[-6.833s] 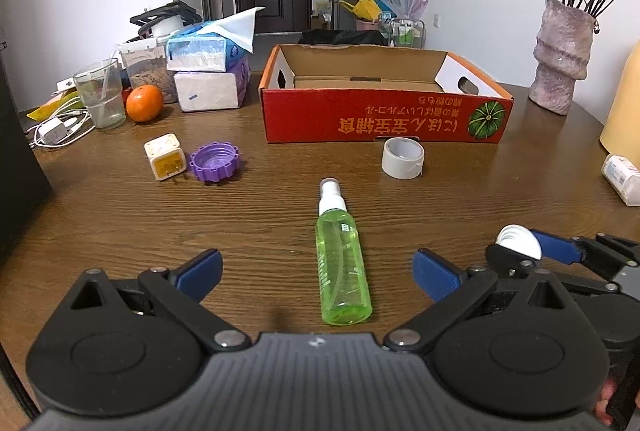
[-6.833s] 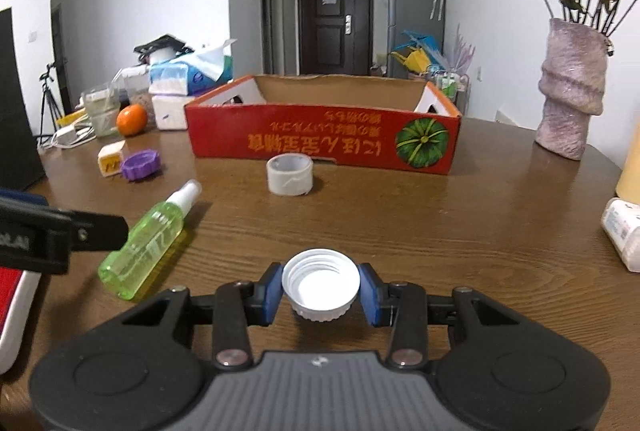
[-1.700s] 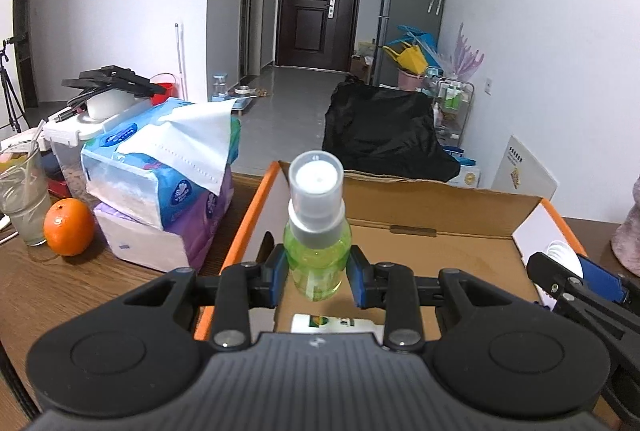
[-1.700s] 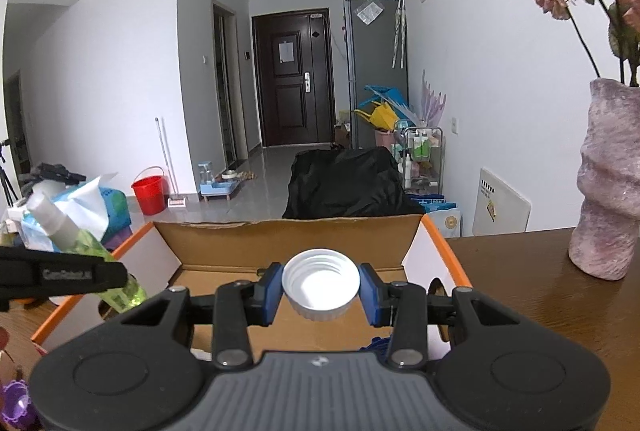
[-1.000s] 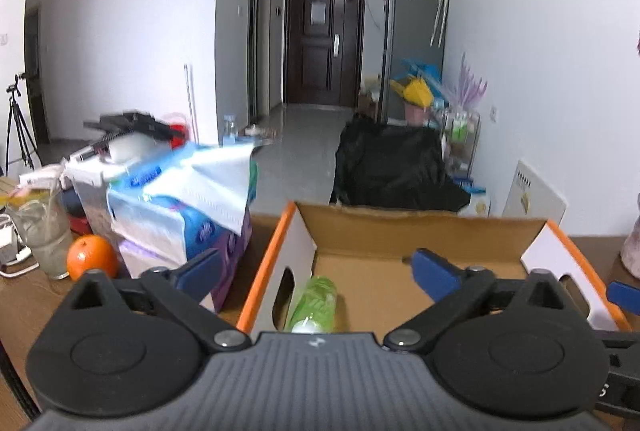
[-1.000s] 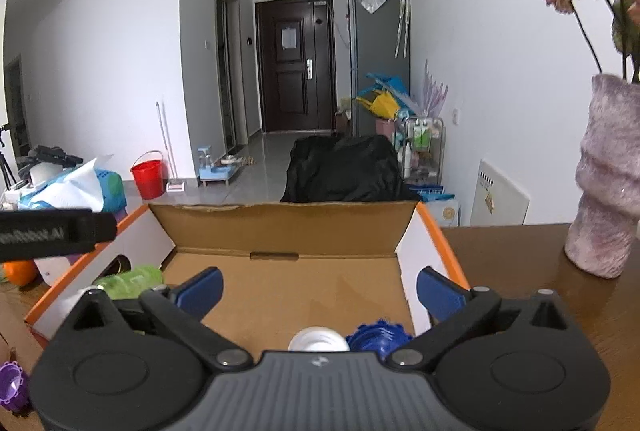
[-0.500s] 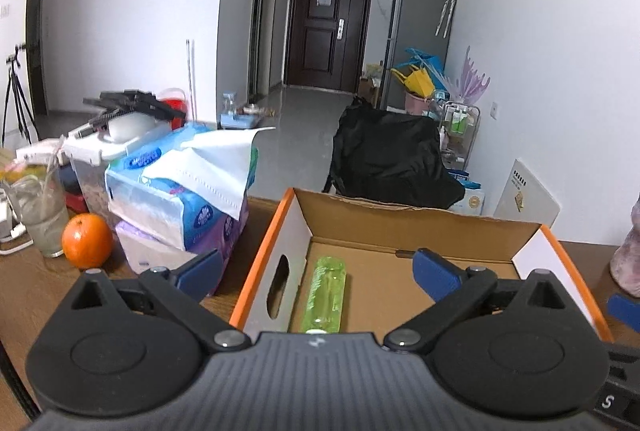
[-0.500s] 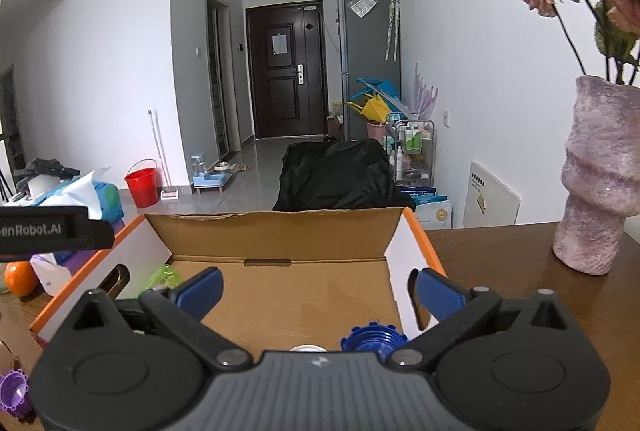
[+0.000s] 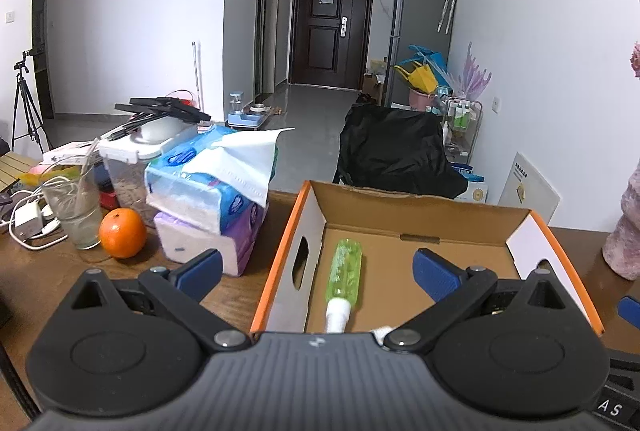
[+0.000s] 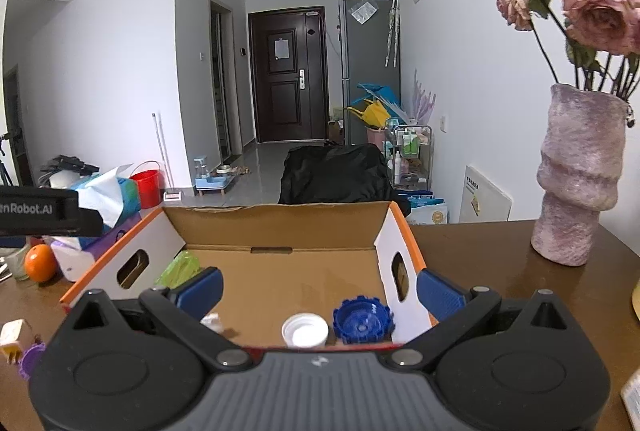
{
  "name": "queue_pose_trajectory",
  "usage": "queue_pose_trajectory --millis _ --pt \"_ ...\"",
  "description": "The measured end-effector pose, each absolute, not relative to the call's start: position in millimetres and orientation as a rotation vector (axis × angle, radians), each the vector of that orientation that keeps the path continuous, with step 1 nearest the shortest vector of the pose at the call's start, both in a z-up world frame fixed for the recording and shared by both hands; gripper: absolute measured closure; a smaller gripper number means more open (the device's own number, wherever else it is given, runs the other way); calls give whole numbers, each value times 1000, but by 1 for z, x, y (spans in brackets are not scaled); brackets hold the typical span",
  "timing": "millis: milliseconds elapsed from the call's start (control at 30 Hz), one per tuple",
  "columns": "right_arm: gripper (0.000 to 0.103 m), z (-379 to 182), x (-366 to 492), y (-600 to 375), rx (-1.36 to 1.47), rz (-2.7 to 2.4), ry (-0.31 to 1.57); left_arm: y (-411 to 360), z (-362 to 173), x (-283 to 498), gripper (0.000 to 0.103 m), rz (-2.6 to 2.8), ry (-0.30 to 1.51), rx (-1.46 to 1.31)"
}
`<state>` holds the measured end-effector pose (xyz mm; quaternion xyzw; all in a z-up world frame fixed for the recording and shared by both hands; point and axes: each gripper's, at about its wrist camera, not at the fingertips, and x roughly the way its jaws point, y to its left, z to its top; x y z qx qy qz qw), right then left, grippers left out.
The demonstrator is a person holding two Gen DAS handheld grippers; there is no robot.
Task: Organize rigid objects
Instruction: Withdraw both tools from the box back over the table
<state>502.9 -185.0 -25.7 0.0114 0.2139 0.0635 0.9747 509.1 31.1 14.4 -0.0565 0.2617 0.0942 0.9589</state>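
A cardboard box [image 9: 424, 219] [image 10: 280, 219] with orange rims stands on the wooden table. The green spray bottle [image 9: 343, 270] [image 10: 178, 267] lies flat along the box's left wall, white nozzle toward me. A white cap [image 10: 305, 329] and a blue toothed cap [image 10: 363, 319] rest near the box's front right corner. My left gripper [image 9: 316, 269] hovers open above the box's front left, nothing between its blue pads. My right gripper [image 10: 318, 289] stands open over the front of the box, just behind the caps.
Tissue packs [image 9: 208, 199], an orange [image 9: 122, 233], a glass [image 9: 74, 209] and cables sit left of the box. A pink vase [image 10: 580, 175] with roses stands at the right. A purple cap [image 10: 29, 361] and a small white cube [image 10: 12, 337] lie at the front left.
Both grippers held the bottle and the white cap over the box, then opened; both items now lie in the box. In the last half second both views have shifted slightly.
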Motion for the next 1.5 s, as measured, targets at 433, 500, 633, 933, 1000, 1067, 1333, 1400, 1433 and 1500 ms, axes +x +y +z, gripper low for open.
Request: queue_pose_trajectory --millis 433,500,633,933,1000,1067,1333,1400,1433,1500 --pt "0 -16 431 -202 30 124 414 27 33 439 0 186 509 -92" --pt "0 -15 419 -203 25 127 414 26 35 428 0 182 507 -90" --pt "0 -15 397 -201 7 129 413 29 34 404 0 180 507 -88" --pt "0 -16 348 -197 -21 142 406 35 32 357 0 170 509 -86" --pt "0 -16 338 -196 -28 145 404 35 31 349 0 165 506 -81" --pt "0 -17 328 -196 -34 148 401 35 29 339 0 162 504 -75" --pt "0 -20 300 -193 -58 155 403 38 21 305 0 144 508 -61" --pt "0 -21 293 -193 -65 158 403 39 18 299 0 142 514 -56" --pt "0 -22 290 -193 -67 159 404 39 17 296 0 141 517 -53" --pt "0 -24 284 -192 -74 161 407 43 13 289 0 140 522 -50"
